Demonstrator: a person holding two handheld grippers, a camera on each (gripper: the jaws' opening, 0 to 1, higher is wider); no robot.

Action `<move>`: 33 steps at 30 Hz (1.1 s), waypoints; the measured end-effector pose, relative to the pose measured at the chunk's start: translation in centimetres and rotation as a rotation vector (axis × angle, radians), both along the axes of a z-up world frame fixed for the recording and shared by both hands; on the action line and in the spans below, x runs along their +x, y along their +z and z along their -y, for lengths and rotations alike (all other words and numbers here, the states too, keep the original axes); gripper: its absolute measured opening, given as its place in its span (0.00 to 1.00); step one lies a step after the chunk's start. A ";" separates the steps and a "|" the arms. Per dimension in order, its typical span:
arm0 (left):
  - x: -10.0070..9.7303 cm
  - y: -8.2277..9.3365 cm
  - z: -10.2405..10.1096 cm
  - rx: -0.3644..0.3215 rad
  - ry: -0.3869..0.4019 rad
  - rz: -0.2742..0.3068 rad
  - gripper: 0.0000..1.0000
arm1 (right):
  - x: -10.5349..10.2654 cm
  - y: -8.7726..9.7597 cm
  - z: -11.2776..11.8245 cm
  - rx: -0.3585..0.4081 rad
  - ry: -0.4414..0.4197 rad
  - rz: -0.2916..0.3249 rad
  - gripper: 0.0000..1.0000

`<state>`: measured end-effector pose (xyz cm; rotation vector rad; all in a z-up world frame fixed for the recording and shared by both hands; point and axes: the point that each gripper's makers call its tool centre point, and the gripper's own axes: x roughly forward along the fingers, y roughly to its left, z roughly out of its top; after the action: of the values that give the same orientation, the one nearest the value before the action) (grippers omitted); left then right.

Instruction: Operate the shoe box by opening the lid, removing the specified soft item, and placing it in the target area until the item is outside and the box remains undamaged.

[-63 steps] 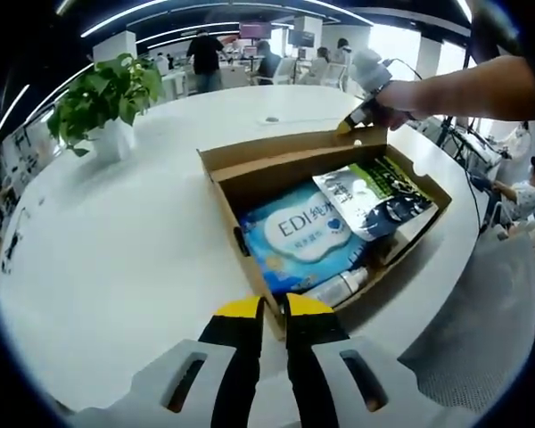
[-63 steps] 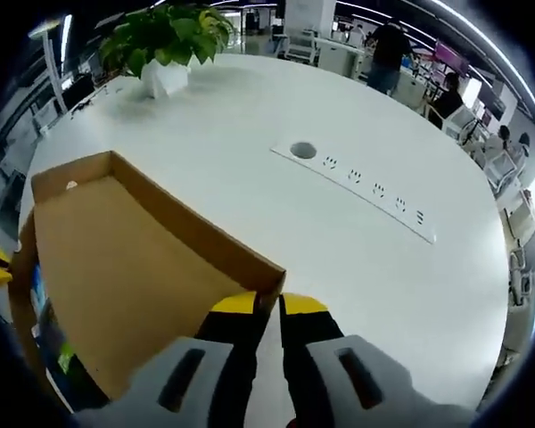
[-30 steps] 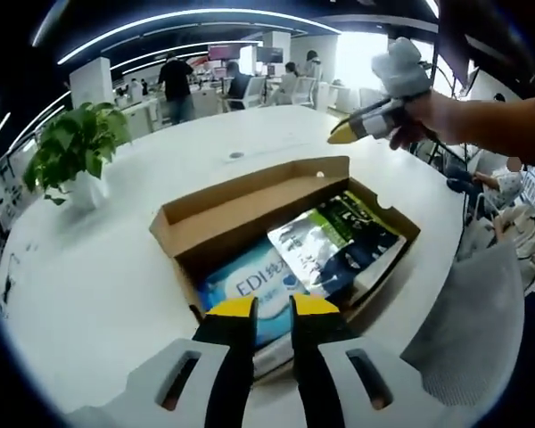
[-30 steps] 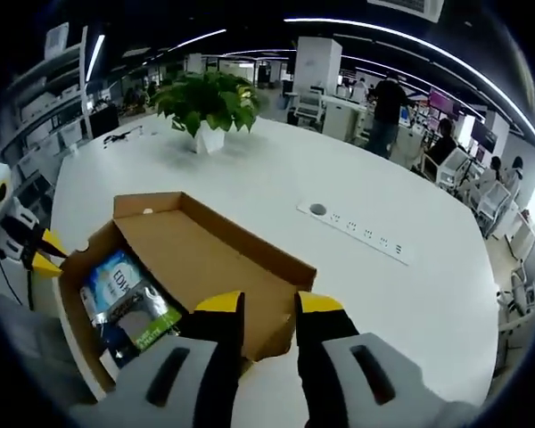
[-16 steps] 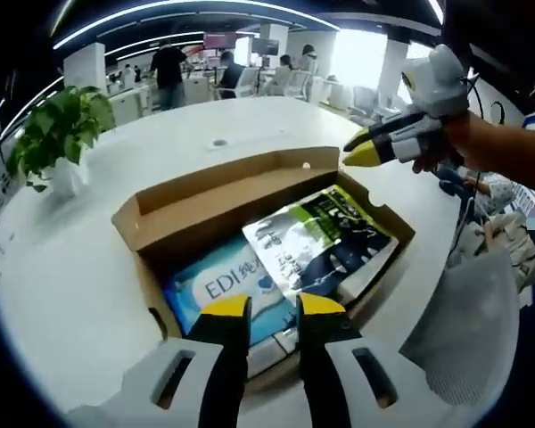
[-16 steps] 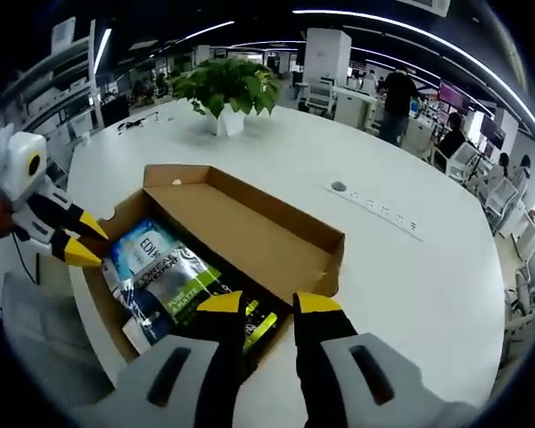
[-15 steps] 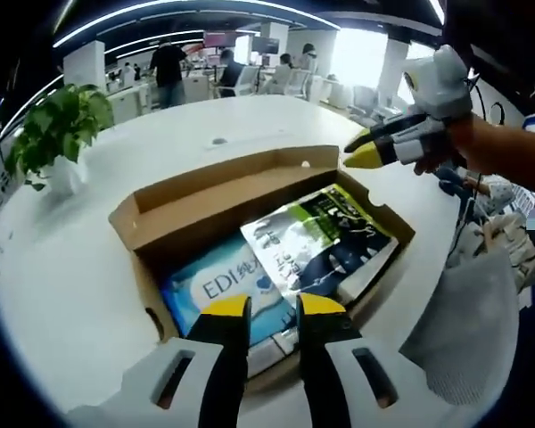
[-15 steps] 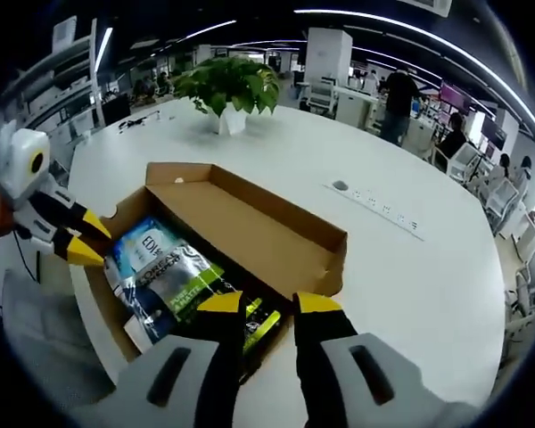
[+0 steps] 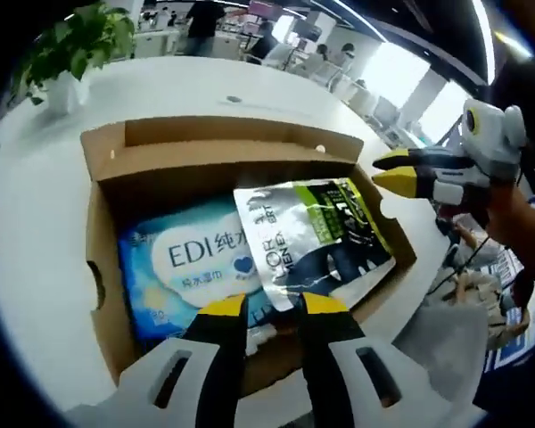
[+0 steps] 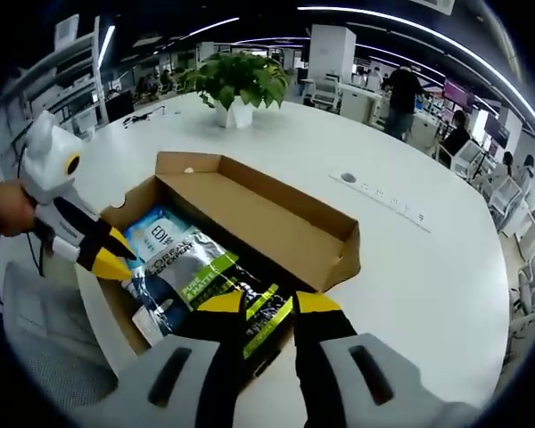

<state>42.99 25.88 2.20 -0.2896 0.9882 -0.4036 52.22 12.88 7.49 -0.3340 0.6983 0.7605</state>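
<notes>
- The shoe box (image 9: 102, 267) sits open on the white table (image 10: 428, 267), lid folded back.
- Inside lie a blue wipes pack (image 9: 183, 263) and a dark pouch (image 9: 316, 236), probably overlapping it.
- The left gripper (image 9: 269, 308) and right gripper (image 10: 257, 303) hover over the box, jaws slightly apart, holding nothing.

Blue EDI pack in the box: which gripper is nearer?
Left. The left gripper hangs over the box edge right beside the blue EDI pack. The right gripper hovers at the opposite end, past the silver-and-green pouch that overlaps the pack.
</notes>
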 end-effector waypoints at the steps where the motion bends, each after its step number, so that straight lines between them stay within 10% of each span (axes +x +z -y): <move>1: -0.1 -0.3 0.1 -0.018 0.010 -0.026 0.23 | 0.0 0.0 0.0 0.000 -0.001 0.000 0.18; 11: 0.7 0.2 1.5 -0.277 0.171 -0.108 0.20 | 0.1 -0.2 0.4 0.001 -0.003 -0.002 0.16; 33: 0.0 -0.4 0.8 -0.127 0.086 -0.090 0.00 | 0.1 -0.2 0.0 0.004 0.007 -0.001 0.16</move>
<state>43.04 25.08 1.76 -0.4668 1.0364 -0.3773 52.33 12.85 7.24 -0.3327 0.6967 0.7682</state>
